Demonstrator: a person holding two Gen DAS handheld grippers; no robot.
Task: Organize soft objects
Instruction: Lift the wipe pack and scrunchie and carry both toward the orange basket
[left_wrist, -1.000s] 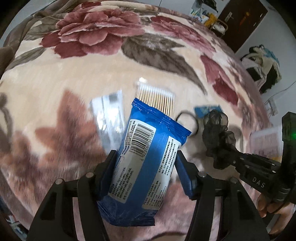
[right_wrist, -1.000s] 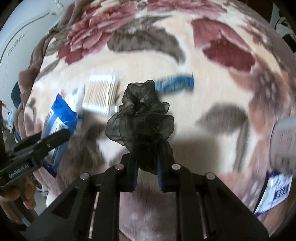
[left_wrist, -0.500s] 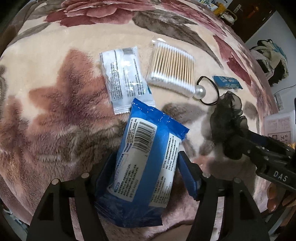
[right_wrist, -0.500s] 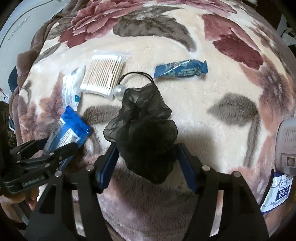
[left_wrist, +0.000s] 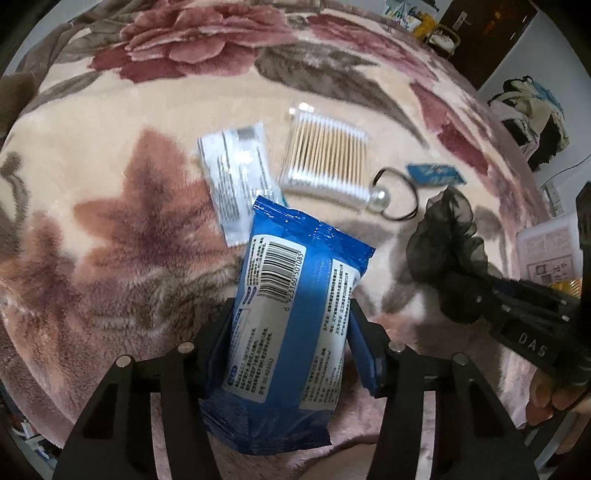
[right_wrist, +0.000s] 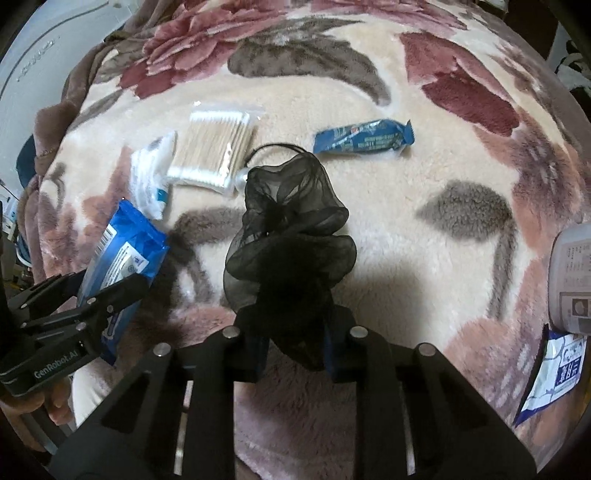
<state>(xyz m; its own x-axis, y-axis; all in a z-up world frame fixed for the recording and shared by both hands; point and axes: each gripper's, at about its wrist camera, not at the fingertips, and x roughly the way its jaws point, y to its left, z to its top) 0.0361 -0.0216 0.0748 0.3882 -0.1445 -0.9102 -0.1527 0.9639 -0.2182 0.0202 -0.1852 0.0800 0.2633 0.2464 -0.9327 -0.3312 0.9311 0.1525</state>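
Observation:
A blue wet-wipe pack (left_wrist: 295, 280) with a barcode label stands between the fingers of my left gripper (left_wrist: 291, 317). Its jaws are closing and the pads press on the pack's sides, above the floral blanket (left_wrist: 129, 206). The right wrist view shows this pack (right_wrist: 118, 251) at the left edge. A black sheer scrunchie (right_wrist: 291, 221) sticks up from my right gripper (right_wrist: 291, 332), whose jaws are closing and pinching its lower part. In the left wrist view, the scrunchie (left_wrist: 447, 243) and the right gripper (left_wrist: 480, 295) are at the right, with a hand below them.
On the blanket lie a white sachet (left_wrist: 236, 173), a bag of cotton swabs (left_wrist: 328, 162), a black hair tie with a pearl (left_wrist: 380, 197) and a small blue wrapper (right_wrist: 364, 140). A white box (right_wrist: 570, 280) and a blue-white sachet (right_wrist: 554, 373) sit at the right edge.
The right jaws spread wide around the scrunchie half a second ago and have now closed on it again. The left jaws have narrowed slightly on the blue pack.

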